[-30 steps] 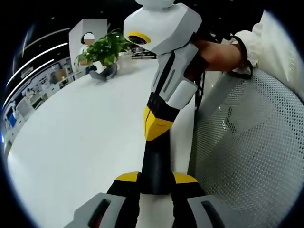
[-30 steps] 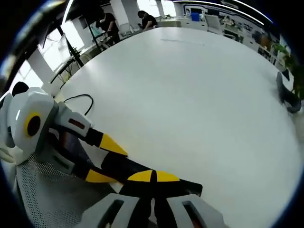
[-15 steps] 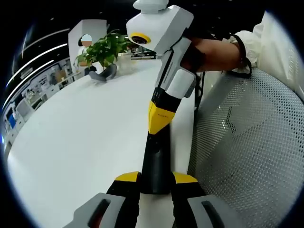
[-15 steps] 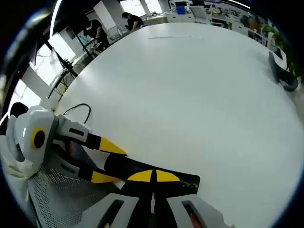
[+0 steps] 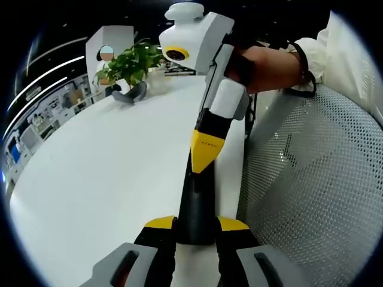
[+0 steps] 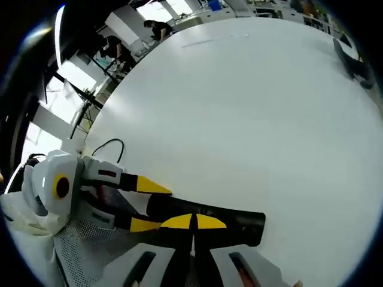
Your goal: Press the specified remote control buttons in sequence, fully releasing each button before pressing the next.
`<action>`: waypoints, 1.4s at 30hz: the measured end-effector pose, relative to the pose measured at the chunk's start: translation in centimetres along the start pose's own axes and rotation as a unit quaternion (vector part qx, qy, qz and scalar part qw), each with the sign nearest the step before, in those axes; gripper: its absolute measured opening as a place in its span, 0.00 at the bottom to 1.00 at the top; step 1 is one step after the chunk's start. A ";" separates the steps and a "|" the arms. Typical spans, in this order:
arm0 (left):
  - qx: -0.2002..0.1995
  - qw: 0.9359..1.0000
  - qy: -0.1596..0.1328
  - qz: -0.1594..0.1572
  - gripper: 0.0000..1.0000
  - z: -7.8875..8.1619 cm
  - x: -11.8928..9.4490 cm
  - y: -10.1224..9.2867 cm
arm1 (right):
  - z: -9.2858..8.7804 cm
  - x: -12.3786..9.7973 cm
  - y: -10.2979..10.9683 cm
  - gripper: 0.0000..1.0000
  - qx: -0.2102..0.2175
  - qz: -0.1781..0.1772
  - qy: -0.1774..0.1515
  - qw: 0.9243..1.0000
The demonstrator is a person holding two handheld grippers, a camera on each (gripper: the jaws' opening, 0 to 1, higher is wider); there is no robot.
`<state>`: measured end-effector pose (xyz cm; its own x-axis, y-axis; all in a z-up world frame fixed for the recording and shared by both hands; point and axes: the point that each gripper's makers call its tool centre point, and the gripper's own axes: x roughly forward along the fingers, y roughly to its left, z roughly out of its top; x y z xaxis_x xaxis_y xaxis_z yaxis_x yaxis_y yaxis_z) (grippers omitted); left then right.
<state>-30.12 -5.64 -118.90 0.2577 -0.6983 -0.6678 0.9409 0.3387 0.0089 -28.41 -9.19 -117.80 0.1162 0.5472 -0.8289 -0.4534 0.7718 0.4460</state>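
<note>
A long black remote [image 5: 194, 200] lies on the white table [image 5: 102, 179], near its edge. My left gripper [image 5: 196, 226] is shut on the remote's near end, one yellow tip on each side. My right gripper [image 5: 205, 154], held by a hand, comes down from above with its yellow tips together on the remote's top face. In the right gripper view the shut right gripper [image 6: 192, 222] rests on the remote [image 6: 239, 220]. The left gripper [image 6: 147, 206] clamps the remote's far end from the left. The buttons are too dark to make out.
A white mesh chair [image 5: 311, 191] stands right against the table edge. A potted plant [image 5: 131, 60] and a dark curved object [image 5: 128, 94] sit at the table's far side. A black cable [image 6: 108, 146] loops near the edge. People stand in the background [image 6: 152, 27].
The right gripper has tilted and shifted a little over the remote, its tips still on it, and its view has swung. The left gripper still holds the remote as before.
</note>
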 end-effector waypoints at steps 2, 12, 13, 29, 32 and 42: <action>0.000 1.000 0.000 0.000 0.25 0.0 0.0 0.0 | -0.3 0.2 -0.4 0.00 -0.011 -0.013 0.010 1.000; 0.004 1.000 -0.001 -0.002 0.25 0.0 0.0 0.0 | -0.2 0.4 -0.2 0.00 -0.024 -0.020 0.011 0.999; 0.004 1.000 -0.001 -0.002 0.25 0.0 0.0 0.0 | -0.1 0.4 -0.2 0.00 -0.024 -0.022 0.011 0.999; -0.001 1.000 -0.001 -0.002 0.25 0.0 0.1 0.1 | -0.2 -0.3 -0.2 0.00 0.034 0.008 0.012 0.999; -0.003 1.000 -0.001 -0.003 0.25 0.0 0.1 0.2 | -0.4 -0.5 0.1 0.00 0.049 0.021 0.017 0.998; -0.003 1.000 -0.001 -0.004 0.25 0.0 0.1 0.2 | -1.1 0.1 0.2 0.00 0.044 0.018 0.038 0.998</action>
<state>-29.93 -5.63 -118.96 0.2505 -0.7030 -0.6656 0.9416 0.3367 -0.0013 -29.47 -9.36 -118.16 0.0329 0.5519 -0.8333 -0.3754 0.7795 0.5014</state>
